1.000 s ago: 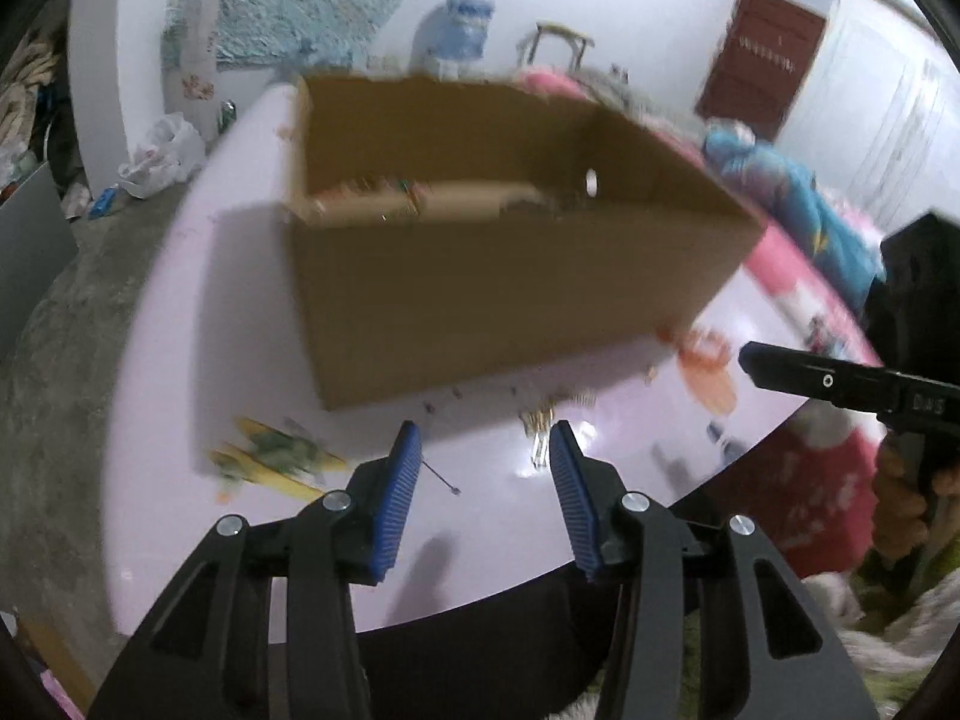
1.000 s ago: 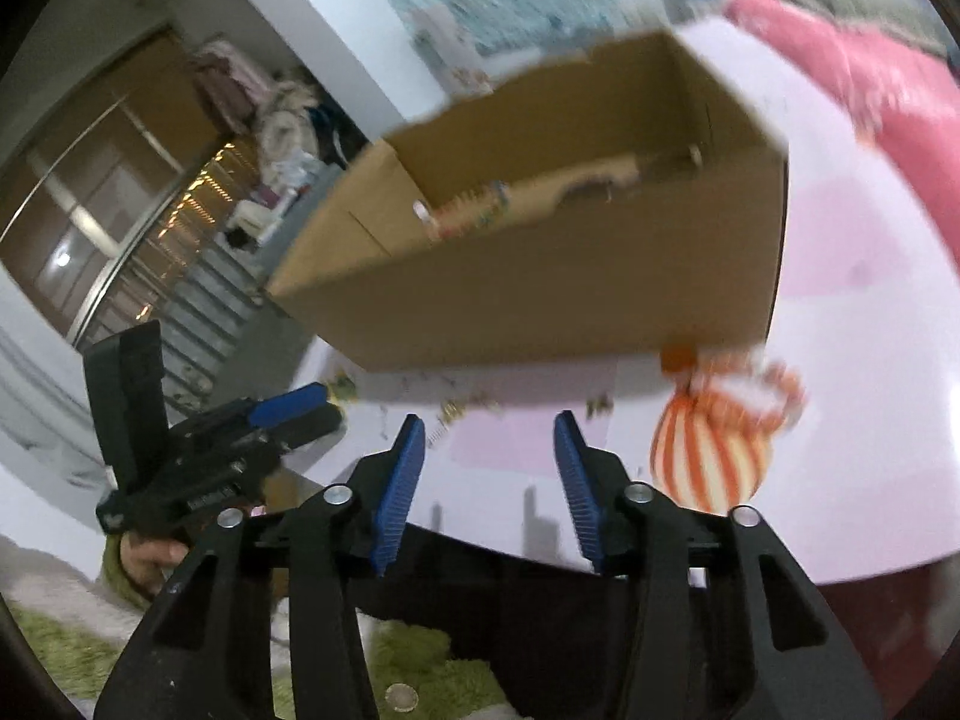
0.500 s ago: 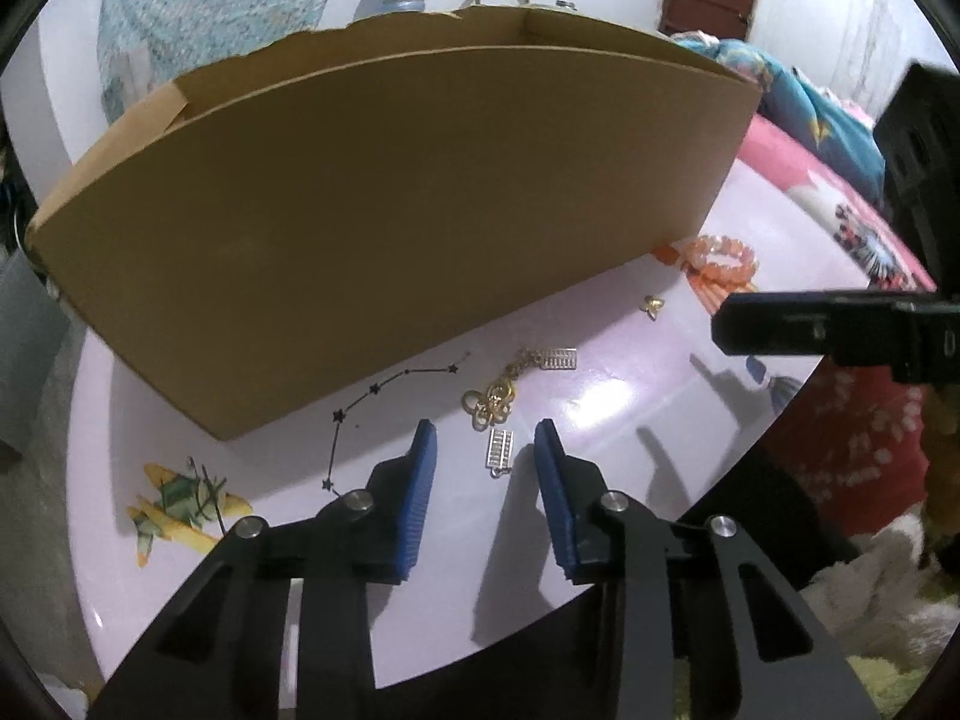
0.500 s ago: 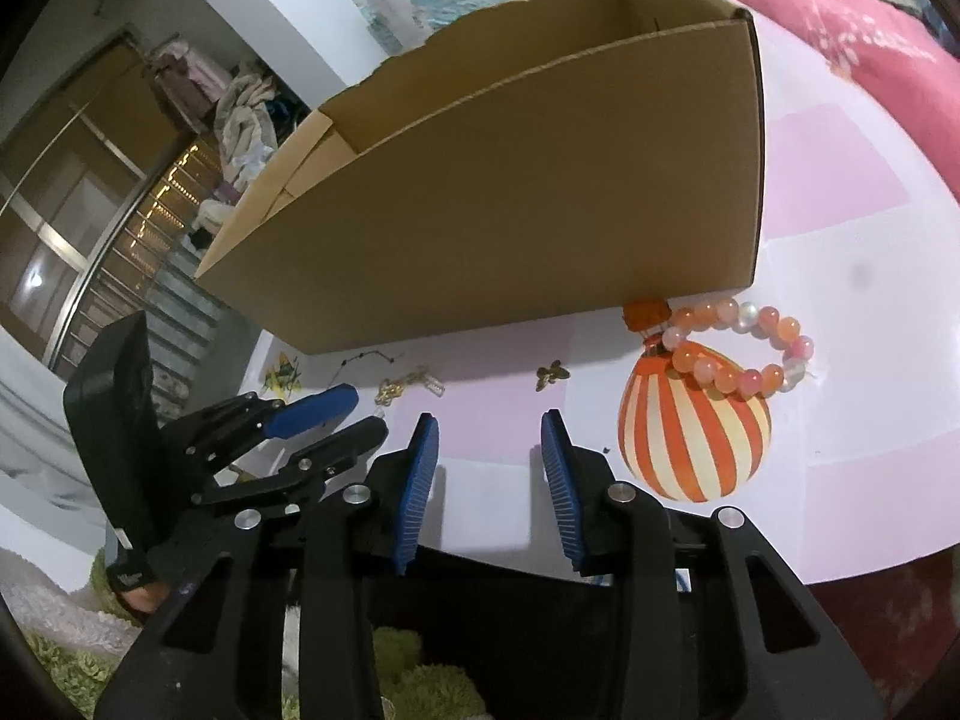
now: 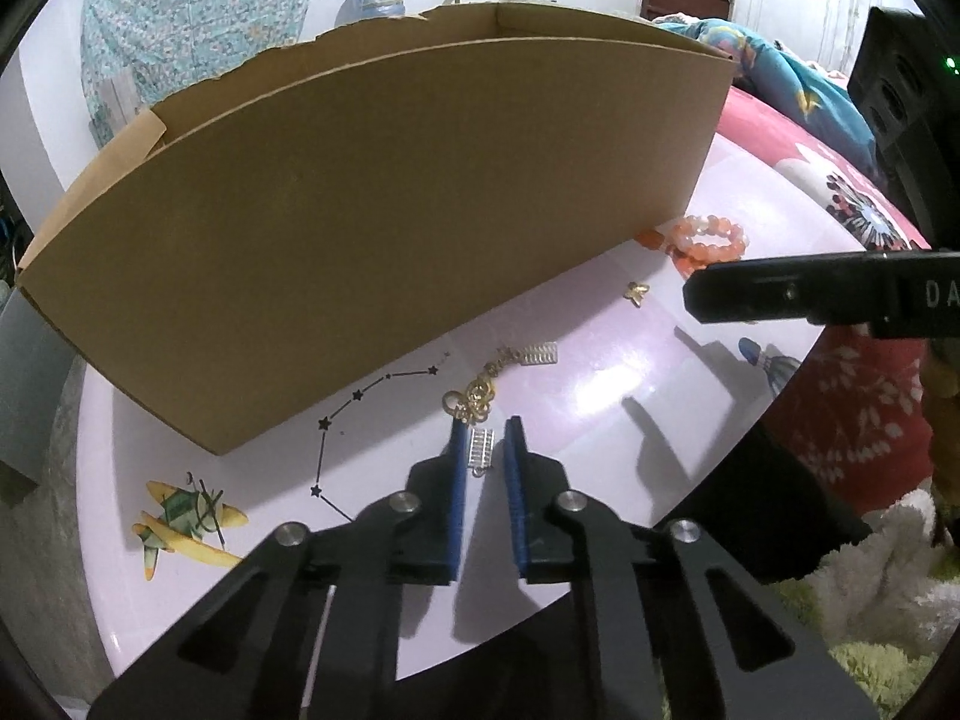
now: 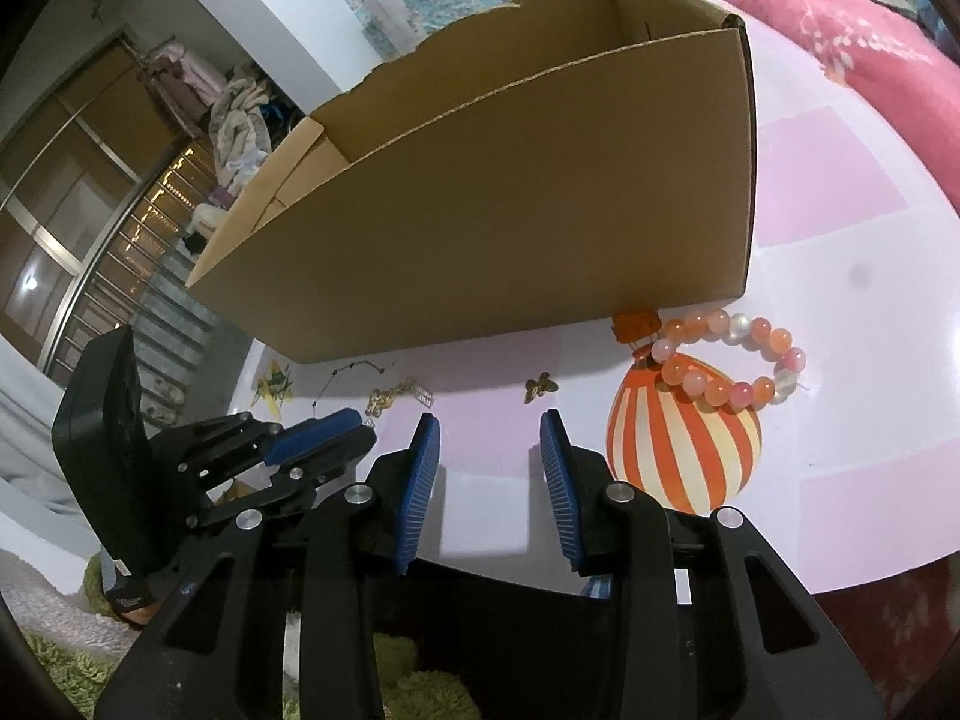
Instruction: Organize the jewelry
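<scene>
Cardboard box (image 5: 384, 228) fills the middle of the lilac desk (image 5: 600, 396), open top, its near wall running close along the jewelry. Only a narrow strip of desk lies between that wall and the near desk edge; more open surface to the right of the box, by the printed striped balloon (image 6: 684, 438).

Left gripper (image 5: 483, 429) low over that strip, jaws narrowed around a small silver ladder-shaped charm (image 5: 481, 447), which sits between the blue pads (image 5: 457, 480); a sliver of gap shows on each side, contact cannot be told. Gold chain cluster (image 5: 475, 403) lies just past the fingertips, a second silver charm (image 5: 539, 354) at its far end. Thin black star necklace (image 5: 360, 402) curves along the box wall to the left. Gold butterfly piece (image 5: 636, 291) lies apart, further right. Orange bead bracelet (image 6: 726, 360) rests at the box's right corner, just beside the wall, overlapping the balloon print.

Right gripper (image 6: 489, 420) sits at the near desk edge, jaws spread wide, nothing between them, butterfly piece (image 6: 540, 387) ahead.

Against half a second ago: left jaws have closed in markedly and moved forward onto the ladder charm, which lay just ahead of them before. Right gripper barely shifted; its jaws are slightly wider. Jewelry pieces lie as they did.
</scene>
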Tool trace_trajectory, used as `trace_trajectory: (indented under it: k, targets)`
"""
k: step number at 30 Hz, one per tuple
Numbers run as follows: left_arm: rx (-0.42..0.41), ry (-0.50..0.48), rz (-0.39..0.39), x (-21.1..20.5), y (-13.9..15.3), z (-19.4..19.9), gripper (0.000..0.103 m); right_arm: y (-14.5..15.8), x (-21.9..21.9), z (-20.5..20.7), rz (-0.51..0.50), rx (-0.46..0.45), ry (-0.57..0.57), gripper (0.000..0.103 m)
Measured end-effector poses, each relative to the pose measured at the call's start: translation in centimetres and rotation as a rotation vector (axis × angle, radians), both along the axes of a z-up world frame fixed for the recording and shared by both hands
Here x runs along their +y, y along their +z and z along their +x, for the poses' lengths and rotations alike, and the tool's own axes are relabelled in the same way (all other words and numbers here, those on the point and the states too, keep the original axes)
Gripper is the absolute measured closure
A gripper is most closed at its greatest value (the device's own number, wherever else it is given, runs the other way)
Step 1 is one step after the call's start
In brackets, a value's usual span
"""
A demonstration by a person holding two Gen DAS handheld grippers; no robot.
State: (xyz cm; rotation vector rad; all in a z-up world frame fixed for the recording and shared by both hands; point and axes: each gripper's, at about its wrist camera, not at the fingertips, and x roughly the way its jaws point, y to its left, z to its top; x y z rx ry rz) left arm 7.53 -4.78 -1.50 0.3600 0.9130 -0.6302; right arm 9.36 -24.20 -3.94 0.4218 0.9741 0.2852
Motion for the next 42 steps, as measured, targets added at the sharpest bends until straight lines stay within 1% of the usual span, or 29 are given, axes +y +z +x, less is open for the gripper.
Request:
trace_trajectory:
  k: [2,5,9,12,15,17,19,21,23,25,28,31,35,42]
  targets:
    - [-0.001,0.001,0.001,0.1,0.0,0.0,0.097,0.0,0.0,0.0,0.0,0.001,0.0,0.068]
    - [0.007,0.009,-0.01,0.4,0.0,0.0,0.097,0.1,0.3,0.0,-0.002,-0.011,0.008,0.068]
    - [0.008,0.034,-0.006,1.0,0.0,-0.1,0.098,0.5,1.3,0.1,-0.038,-0.037,0.051,0.068]
    - [0.012,0.064,-0.008,1.9,0.0,0.0,0.098,0.7,2.8,0.6,-0.096,-0.074,0.117,0.069]
    - [0.017,0.094,-0.015,2.6,0.0,0.1,0.098,0.7,4.5,1.4,-0.153,-0.105,0.195,0.072]
    - [0.023,0.105,-0.023,2.8,0.0,0.2,0.098,0.6,5.7,2.0,-0.209,-0.122,0.251,0.076]
    - [0.026,0.111,-0.03,2.9,0.0,0.3,0.098,0.5,6.6,2.4,-0.263,-0.138,0.298,0.077]
    - [0.025,0.112,-0.031,2.8,0.0,0.2,0.098,0.2,7.2,2.7,-0.304,-0.145,0.336,0.081]
    - [0.025,0.11,-0.031,2.8,0.0,0.2,0.098,-0.2,7.6,3.0,-0.351,-0.146,0.371,0.086]
    - [0.029,0.109,-0.037,3.0,-0.1,0.5,0.098,-0.5,7.9,3.2,-0.394,-0.146,0.4,0.087]
    - [0.032,0.109,-0.042,3.2,0.0,0.6,0.098,-0.8,8.1,3.4,-0.433,-0.149,0.426,0.088]
    - [0.035,0.108,-0.046,3.4,-0.2,0.6,0.098,-0.7,8.3,3.4,-0.461,-0.161,0.457,0.089]
    - [0.035,0.106,-0.05,3.9,-0.2,0.6,0.098,-0.6,8.3,3.6,-0.456,-0.149,0.485,0.103]
    - [0.034,0.109,-0.053,4.0,-0.4,0.6,0.098,-0.2,6.8,3.5,-0.408,-0.129,0.447,0.103]
